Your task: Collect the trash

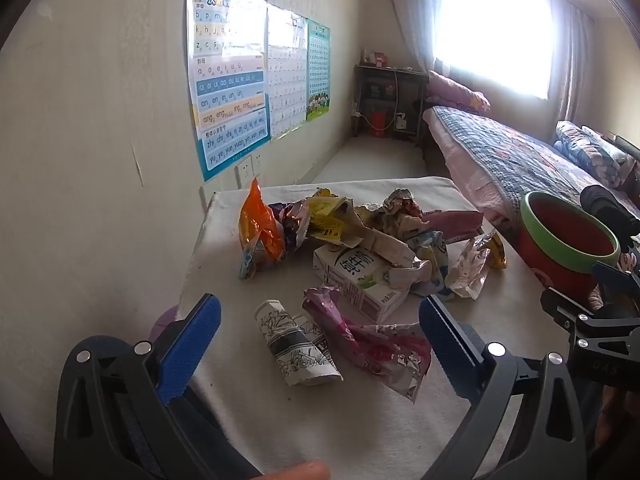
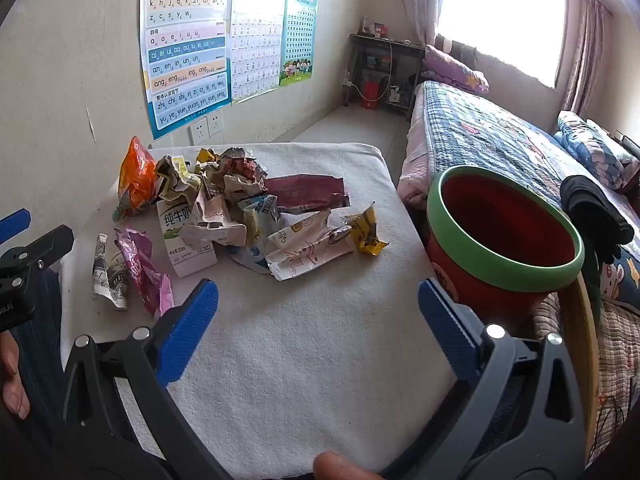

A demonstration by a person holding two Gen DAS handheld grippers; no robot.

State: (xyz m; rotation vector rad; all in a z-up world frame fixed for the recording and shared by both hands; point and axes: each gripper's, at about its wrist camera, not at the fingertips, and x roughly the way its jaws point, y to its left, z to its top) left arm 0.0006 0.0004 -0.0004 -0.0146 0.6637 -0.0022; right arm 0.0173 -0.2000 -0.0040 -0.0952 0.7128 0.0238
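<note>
A bedroom is showing, with a white cloth-covered desk (image 2: 280, 340) sitting beside a wall and a bed (image 2: 500, 136). Nearest, the left gripper (image 1: 320, 332) is hovering over the desk's near part with its blue fingers (image 1: 192, 344) standing spread wide, gripping nothing; a black-and-white printed wrapper (image 1: 296, 344) and a crumpled pink wrapper (image 1: 372, 340) are lying on the cloth between them. The right gripper (image 2: 318, 320) is hanging over bare cloth, its fingers (image 2: 188, 328) likewise wide apart and empty. Just past the right finger, a red bin with a green rim (image 2: 500, 240) is standing at the desk's edge. Farther on, the trash pile is lying mid-desk: a white milk carton (image 2: 184, 236), a yellow wrapper (image 2: 368, 232), a dark red packet (image 2: 308, 192) and an orange bag (image 2: 138, 176). Beyond, alphabet posters (image 2: 188, 44) are hanging on the wall and a window (image 2: 500, 20) is glowing.
</note>
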